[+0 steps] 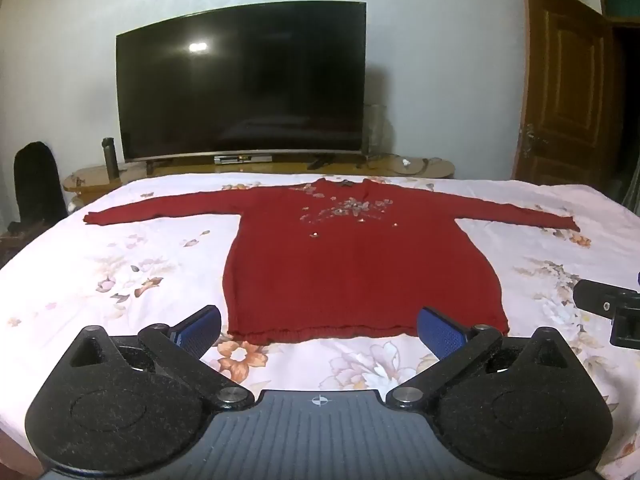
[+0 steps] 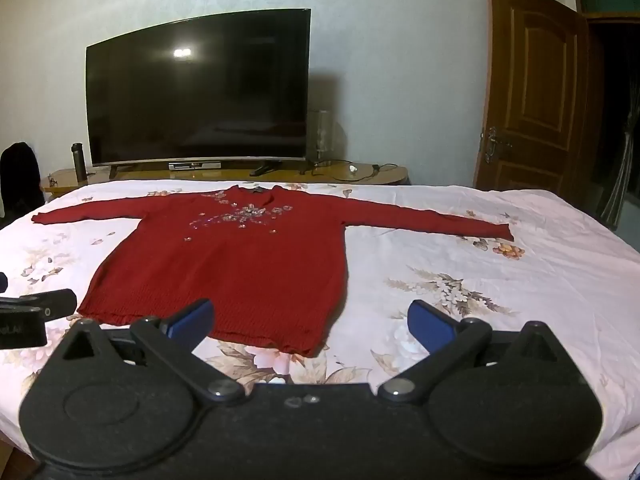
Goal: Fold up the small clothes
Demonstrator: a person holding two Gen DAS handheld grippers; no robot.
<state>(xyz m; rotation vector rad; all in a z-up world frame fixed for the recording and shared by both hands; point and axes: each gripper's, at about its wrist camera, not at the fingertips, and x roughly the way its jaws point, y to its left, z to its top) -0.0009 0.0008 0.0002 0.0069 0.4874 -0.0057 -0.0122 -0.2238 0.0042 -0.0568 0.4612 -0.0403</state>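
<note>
Red knit sweater (image 1: 360, 264) lies flat on the bed (image 1: 120, 264): soft, limp, light. Grip near hem corners. Left claw (image 1: 319, 326) and right claw (image 2: 310, 320) gape, empty.

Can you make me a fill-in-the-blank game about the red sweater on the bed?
1. The red sweater lies flat on the floral ____.
2. Both sleeves are spread out ____.
3. The left gripper and right gripper are both ____ and hold nothing.
4. Behind the bed stands a big dark ____.

Missing words: bedsheet; sideways; open; television
</note>
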